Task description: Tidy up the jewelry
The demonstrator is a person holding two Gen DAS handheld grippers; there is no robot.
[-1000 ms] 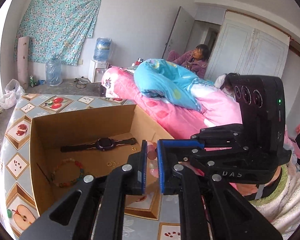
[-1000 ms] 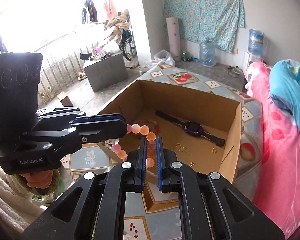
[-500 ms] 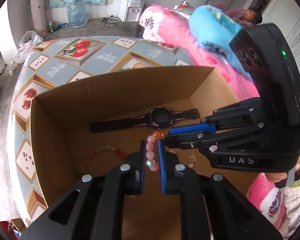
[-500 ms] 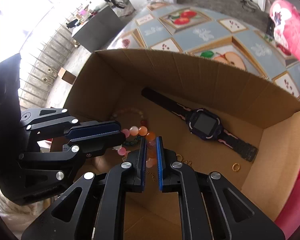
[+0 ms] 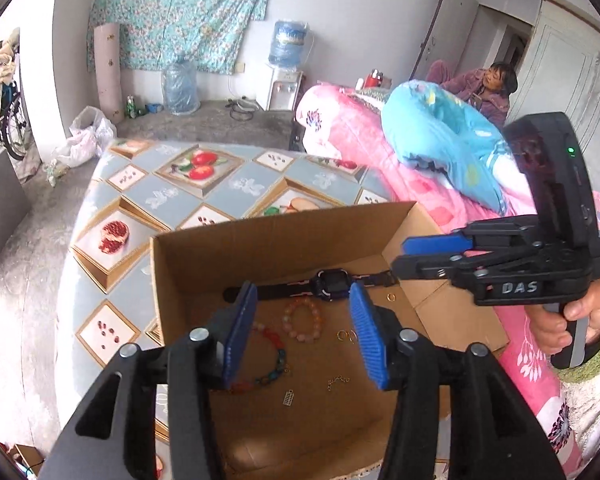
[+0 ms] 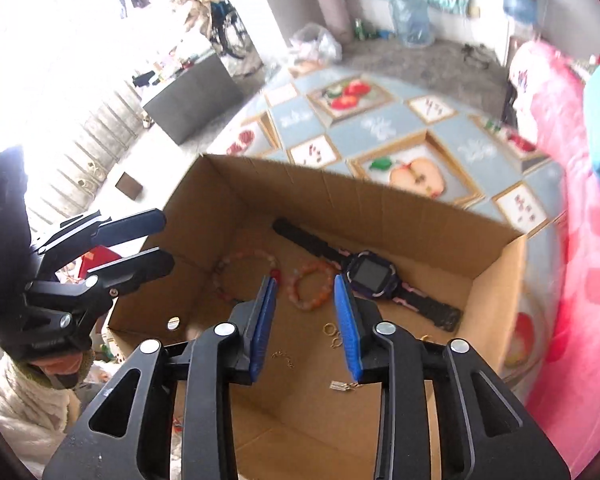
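Note:
An open cardboard box (image 5: 268, 240) stands on the table. On its floor lie a pink bead bracelet (image 5: 303, 320), a multicoloured bead bracelet (image 5: 274, 356), a dark watch (image 5: 332, 284), small gold rings (image 5: 346, 335) and a short chain (image 5: 338, 381). My left gripper (image 5: 302, 334) is open and empty above the box. My right gripper (image 6: 306, 316) is open and empty above the pink bead bracelet (image 6: 310, 286), with the watch (image 6: 370, 274) to its right. The right gripper also shows at the box's right edge in the left wrist view (image 5: 424, 258).
The table (image 5: 160, 200) has a fruit-pattern cloth. A bed with pink bedding (image 5: 356, 136) and a blue quilt (image 5: 440, 128) lies to the right, with a person (image 5: 492, 88) behind it. Water bottles (image 5: 180, 86) stand by the far wall.
Both grippers opened and let go of the pink bead bracelet, which now lies on the box floor. Both grippers rose and drew apart.

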